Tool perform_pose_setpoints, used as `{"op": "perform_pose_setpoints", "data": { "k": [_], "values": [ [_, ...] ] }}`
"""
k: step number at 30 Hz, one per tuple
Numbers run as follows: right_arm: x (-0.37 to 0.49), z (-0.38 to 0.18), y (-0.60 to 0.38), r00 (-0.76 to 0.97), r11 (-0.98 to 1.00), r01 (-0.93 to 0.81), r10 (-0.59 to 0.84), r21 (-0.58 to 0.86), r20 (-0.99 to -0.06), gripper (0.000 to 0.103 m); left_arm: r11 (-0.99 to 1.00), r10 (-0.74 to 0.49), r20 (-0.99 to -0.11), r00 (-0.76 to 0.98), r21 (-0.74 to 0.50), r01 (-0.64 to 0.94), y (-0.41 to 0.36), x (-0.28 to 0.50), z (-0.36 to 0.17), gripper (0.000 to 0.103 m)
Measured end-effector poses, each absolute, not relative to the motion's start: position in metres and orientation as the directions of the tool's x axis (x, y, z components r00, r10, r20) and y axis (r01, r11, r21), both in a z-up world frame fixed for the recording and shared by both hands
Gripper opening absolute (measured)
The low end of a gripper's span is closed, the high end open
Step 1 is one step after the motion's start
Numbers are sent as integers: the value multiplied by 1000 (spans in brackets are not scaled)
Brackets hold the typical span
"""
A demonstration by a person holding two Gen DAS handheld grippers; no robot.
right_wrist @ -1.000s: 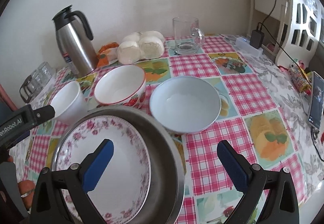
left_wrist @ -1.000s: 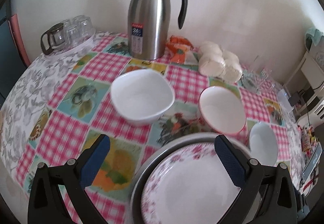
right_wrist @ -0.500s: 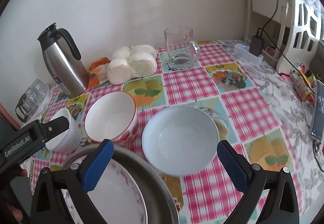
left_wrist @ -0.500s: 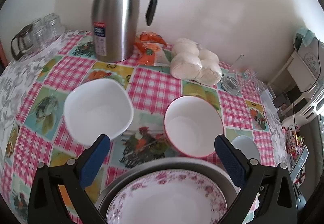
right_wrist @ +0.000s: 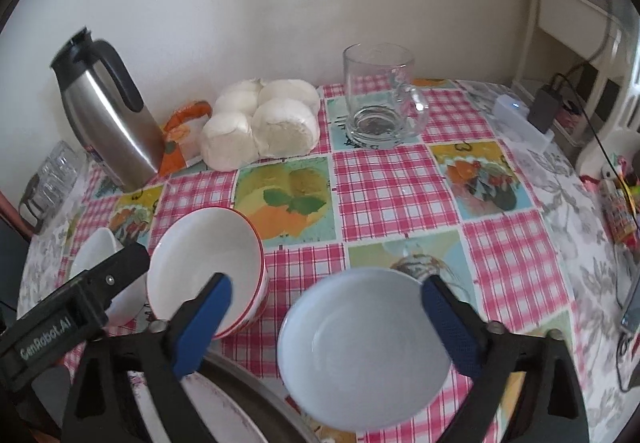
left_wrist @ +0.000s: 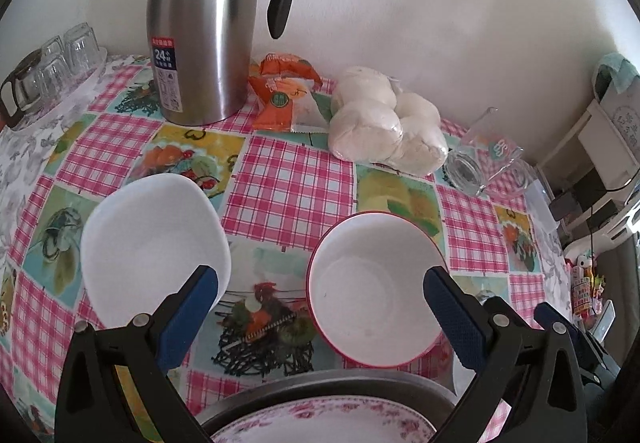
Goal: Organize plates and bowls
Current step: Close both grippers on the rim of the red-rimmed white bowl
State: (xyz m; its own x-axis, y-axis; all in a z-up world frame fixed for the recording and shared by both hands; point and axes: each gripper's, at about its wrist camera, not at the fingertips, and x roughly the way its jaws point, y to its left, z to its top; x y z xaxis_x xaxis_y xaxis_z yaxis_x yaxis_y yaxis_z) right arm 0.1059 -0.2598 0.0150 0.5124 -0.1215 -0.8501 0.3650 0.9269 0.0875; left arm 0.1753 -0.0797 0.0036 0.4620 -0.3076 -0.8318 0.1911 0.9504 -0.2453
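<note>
- Checked cloth covers desk (left_wrist: 288,179), white wall behind.
- White bowl (left_wrist: 154,243) left; left gripper (left_wrist: 320,303) fingers spread, empty.
- Red-rimmed bowl (left_wrist: 376,283) centre.
- Pale bowl (right_wrist: 360,347) right, between right gripper (right_wrist: 326,313) closing fingers, untouched.
- Floral plate (left_wrist: 320,423) nearest.

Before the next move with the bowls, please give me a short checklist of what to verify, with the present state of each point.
1. Right tool lined up over the pale blue bowl: ok.
2. Right tool pressing on that bowl: not ok; its jaws are closing, the bowl lies between them, no contact seen.
3. Left tool free of load: ok, open and holding nothing.
4. Red-rimmed bowl empty and upright: ok.
5. White square bowl clear of the red-rimmed bowl: ok, they stand apart.
6. Flowered plate seated flat in the metal pan: cannot tell, mostly out of view.
</note>
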Motion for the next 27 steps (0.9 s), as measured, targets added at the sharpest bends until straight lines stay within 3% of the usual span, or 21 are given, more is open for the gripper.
{"op": "perform_pose_setpoints", "data": {
  "k": [5, 14, 21, 27],
  "values": [
    [121, 5, -259, 490, 934, 347, -101, 88, -866, 76, 949, -310, -842, 441, -251, 189, -84, 181, -5, 98],
    [143, -13, -245, 462, 955, 285, -65, 78, -885, 43, 952, -300, -876, 377, -251, 174, -87, 193, -25, 59],
    [157, -27, -235, 434, 965, 252, -48, 70, -899, 27, 950, -305, -901, 308, -263, 170, -92, 199, -46, 23],
    [167, -38, -229, 407, 973, 223, -36, 61, -913, 16, 947, -310, -908, 281, -271, 171, -95, 200, -59, 10]
  ]
}}
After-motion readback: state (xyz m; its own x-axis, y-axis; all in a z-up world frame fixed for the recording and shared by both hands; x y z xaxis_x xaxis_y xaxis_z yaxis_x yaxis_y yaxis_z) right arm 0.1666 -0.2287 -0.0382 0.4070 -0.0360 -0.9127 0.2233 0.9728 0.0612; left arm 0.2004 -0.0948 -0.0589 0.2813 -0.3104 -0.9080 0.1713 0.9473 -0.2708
